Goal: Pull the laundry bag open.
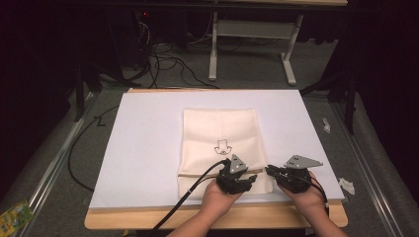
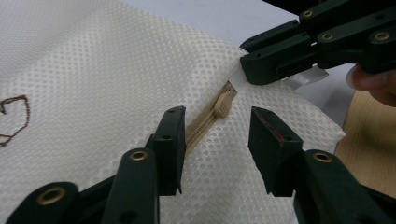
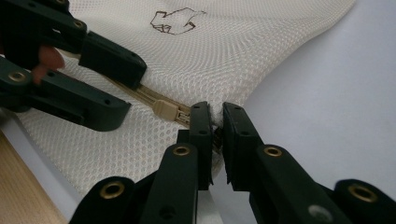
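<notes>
The cream mesh bag (image 1: pixel 220 148) lies flat on the white sheet, near its front edge. It has a small dark embroidered figure (image 1: pixel 223 146) in the middle. Its beige zipper (image 2: pixel 204 123) runs across the near end, with the slider (image 3: pixel 165 110) close to the right corner.

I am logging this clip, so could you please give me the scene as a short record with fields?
surface: white sheet on a wooden table
item: cream mesh bag, lying flat, small dark drawing on it
zipper: runs across the bag's near end; pull near its right end
left gripper: open, jaws either side of the pull, not closed on it
right gripper: shut on the bag's edge at the zipper's end
</notes>
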Motion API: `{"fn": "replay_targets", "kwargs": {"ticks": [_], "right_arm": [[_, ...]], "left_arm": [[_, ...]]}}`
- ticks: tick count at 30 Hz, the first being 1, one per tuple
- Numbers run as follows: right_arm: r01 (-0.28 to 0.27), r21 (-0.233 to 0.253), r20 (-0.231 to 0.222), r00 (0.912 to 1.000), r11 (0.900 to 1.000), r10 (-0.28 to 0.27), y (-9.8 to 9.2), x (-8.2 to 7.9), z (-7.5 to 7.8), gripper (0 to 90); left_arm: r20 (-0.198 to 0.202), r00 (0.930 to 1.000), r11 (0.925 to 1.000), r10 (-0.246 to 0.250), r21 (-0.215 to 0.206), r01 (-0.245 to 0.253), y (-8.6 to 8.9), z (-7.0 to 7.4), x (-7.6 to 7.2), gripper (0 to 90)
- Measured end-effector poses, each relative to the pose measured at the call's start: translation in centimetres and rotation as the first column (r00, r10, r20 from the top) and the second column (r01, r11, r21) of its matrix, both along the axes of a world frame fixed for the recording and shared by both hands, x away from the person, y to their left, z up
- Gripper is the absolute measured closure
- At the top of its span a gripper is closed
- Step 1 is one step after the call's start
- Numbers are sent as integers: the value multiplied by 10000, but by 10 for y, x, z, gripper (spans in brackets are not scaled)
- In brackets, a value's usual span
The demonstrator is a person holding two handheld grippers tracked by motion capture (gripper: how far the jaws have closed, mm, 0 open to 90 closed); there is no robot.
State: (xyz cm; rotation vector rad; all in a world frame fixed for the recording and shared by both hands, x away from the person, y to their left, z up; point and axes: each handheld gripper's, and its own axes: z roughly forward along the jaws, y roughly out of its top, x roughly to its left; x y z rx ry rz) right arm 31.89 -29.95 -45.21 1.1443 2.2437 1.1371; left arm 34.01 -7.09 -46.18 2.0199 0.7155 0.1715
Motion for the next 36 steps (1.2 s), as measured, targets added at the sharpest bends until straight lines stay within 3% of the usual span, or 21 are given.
{"fn": "replay_targets", "kwargs": {"ticks": [6,9,12,17,21,25,28,34,36], "right_arm": [[-8,22,12,10000,10000,8,0,0,1,838],[-14,34,28,10000,10000,14,1,0,1,838],[-26,36,15,10000,10000,26,1,-1,1,838],[-28,9,46,10000,10000,28,1,-1,1,839],[-101,51,5,9999,9999,101,2,-2,1,841],[-191,-110,5,9998,9998,191,7,-2,2,852],[130,-71,-33,9999,9999,-130,2,-2,3,854],[244,55,-102,9997,9997,-244,-6,-3,3,854],[281,-27,-49,9996,9996,-281,-5,-4,4,854]], "left_arm": [[-76,9999,9998,-136,164,137,-12,-6,2,633],[103,9998,9997,-184,169,182,-19,-6,1,681],[380,9992,9996,-159,224,150,-25,-8,-1,764],[245,9994,9996,-226,193,221,-25,-9,2,868],[294,9991,9989,-310,355,299,-18,-6,3,871],[-68,9999,9996,-93,283,95,-10,-5,5,872],[-370,9992,9997,182,197,-175,3,-8,11,873],[-304,9991,9988,279,408,-267,24,-4,10,873],[-135,9993,9962,357,794,-345,38,-4,11,873]]}}
